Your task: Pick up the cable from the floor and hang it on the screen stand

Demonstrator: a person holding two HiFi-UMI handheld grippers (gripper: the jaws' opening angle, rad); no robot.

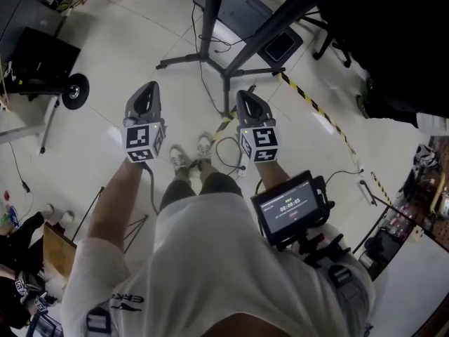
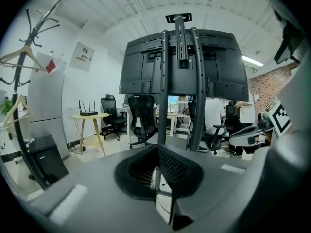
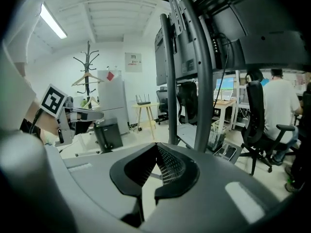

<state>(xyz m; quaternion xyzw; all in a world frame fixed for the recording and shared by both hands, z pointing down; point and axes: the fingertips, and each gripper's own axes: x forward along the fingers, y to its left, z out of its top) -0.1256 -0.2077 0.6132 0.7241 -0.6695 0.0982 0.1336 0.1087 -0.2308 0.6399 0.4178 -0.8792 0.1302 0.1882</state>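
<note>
A thin black cable lies in a loose loop on the pale floor, just beyond the person's shoes. The screen stand rises behind it on splayed black legs. In the gripper views its two dark posts carry the back of a large screen. My left gripper is held above the floor left of the cable, shut with nothing in it. My right gripper hovers over the cable's far side. Its jaws meet at the tip and hold nothing.
A black box on a wheeled cart stands at the left. Yellow-black tape crosses the floor at the right. A coat rack, a small yellow table, office chairs and seated people stand around the stand.
</note>
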